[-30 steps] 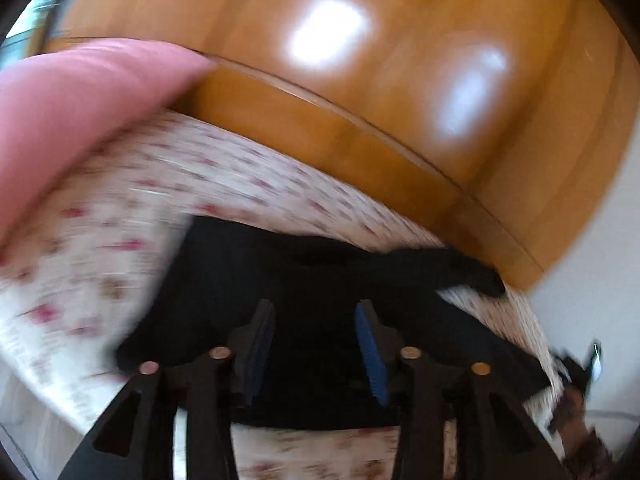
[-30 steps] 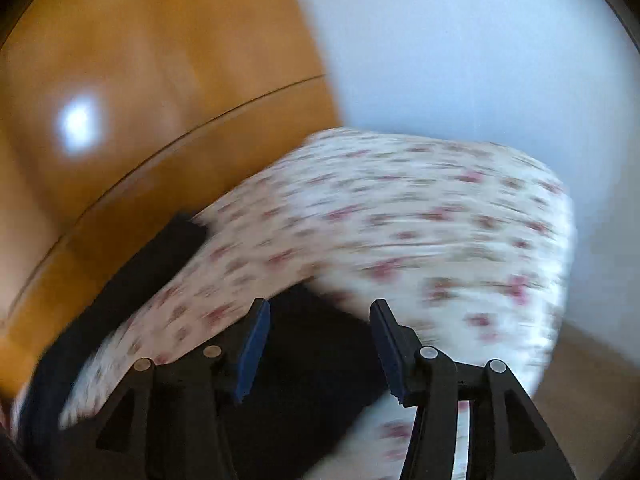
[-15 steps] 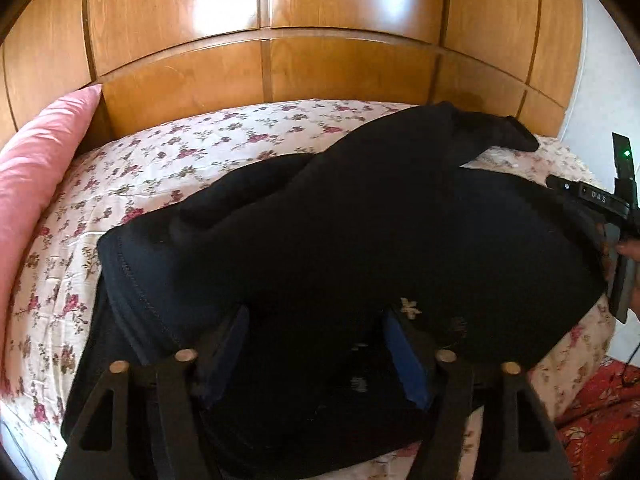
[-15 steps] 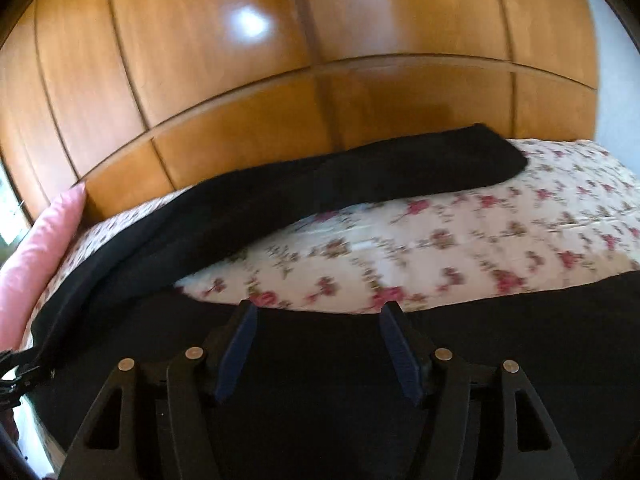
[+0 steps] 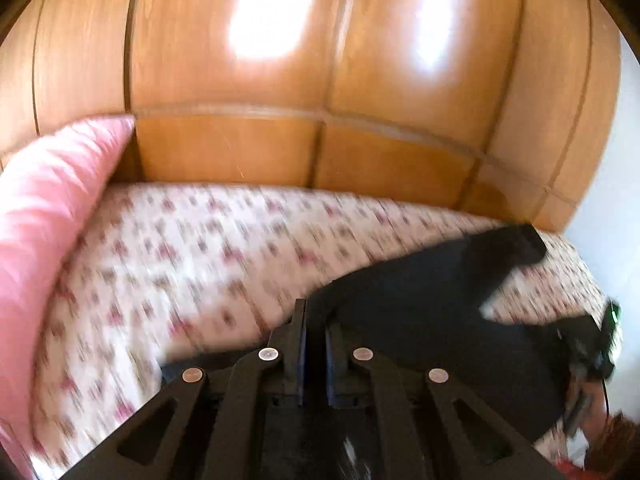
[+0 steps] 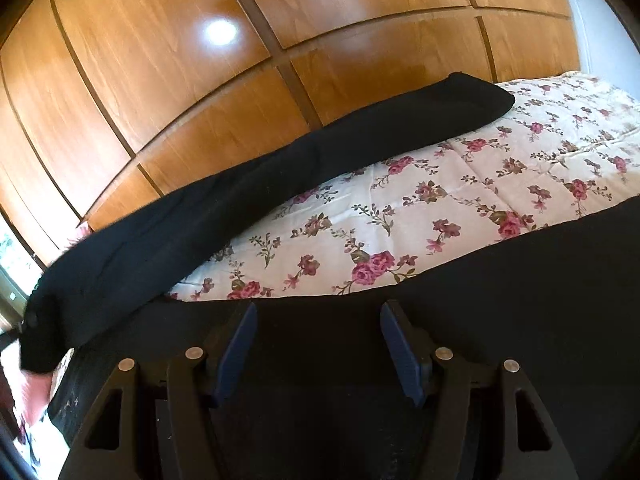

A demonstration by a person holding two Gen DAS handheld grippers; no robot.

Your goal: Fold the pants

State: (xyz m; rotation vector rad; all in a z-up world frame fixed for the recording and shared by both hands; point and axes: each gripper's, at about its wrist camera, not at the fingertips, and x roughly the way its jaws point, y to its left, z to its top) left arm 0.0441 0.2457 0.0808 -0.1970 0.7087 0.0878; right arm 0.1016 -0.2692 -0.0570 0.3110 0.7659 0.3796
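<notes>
The black pants point(image 5: 440, 312) lie on a floral bedspread point(image 5: 208, 248). In the left wrist view my left gripper point(image 5: 314, 316) is shut, its blue pads pinching black pants fabric near the waist end. In the right wrist view one leg point(image 6: 280, 168) stretches along the wooden headboard, and the other part of the pants point(image 6: 500, 300) lies under my right gripper point(image 6: 316, 340). The right gripper is open, its jaws wide apart just above the black fabric, holding nothing.
A wooden panelled headboard point(image 5: 304, 80) runs behind the bed. A pink pillow point(image 5: 44, 216) lies at the left end of the bed. The floral bedspread point(image 6: 460, 200) shows between the two pant legs. A white wall point(image 6: 600, 20) stands at the right.
My left gripper has closed on the pants fabric and its view has swung, now blurred. The right gripper stays open over the pants, with its view little changed.
</notes>
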